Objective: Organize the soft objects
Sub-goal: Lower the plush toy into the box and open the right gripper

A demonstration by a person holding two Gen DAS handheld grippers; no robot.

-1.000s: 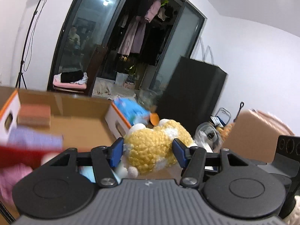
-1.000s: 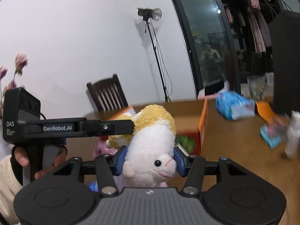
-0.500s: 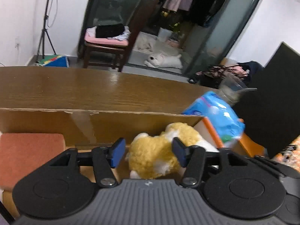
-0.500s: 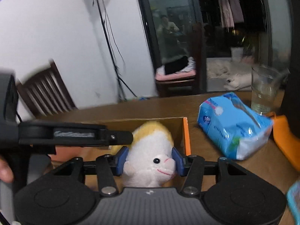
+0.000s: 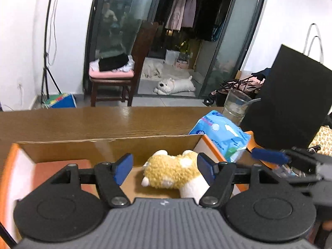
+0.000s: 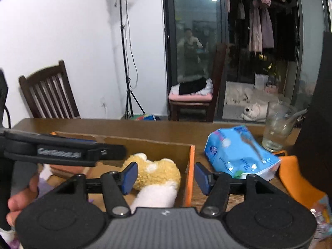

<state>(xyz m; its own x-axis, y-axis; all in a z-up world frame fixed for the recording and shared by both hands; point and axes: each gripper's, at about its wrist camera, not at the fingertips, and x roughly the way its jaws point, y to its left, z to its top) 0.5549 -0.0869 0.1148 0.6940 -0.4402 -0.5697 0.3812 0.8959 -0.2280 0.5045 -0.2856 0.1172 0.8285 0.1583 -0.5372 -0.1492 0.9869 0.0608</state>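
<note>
Two hand-held grippers [image 5: 164, 169] [image 6: 165, 175], jaws just opening, clear one plush sheep [image 5: 173, 172] in one box [image 5: 103, 145].

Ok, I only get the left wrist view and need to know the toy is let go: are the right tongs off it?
Observer: Yes. The right tongs are open and have just been opening; the toy lies in the box, with no pad squeezing it.
Operator: Are both pads inside the box?
Observer: No. One is by the toy; the other is outside, past the orange wall, over the table.
Operator: Anything else close by?
Observer: A hand holds a grey handle at the left edge.
</note>
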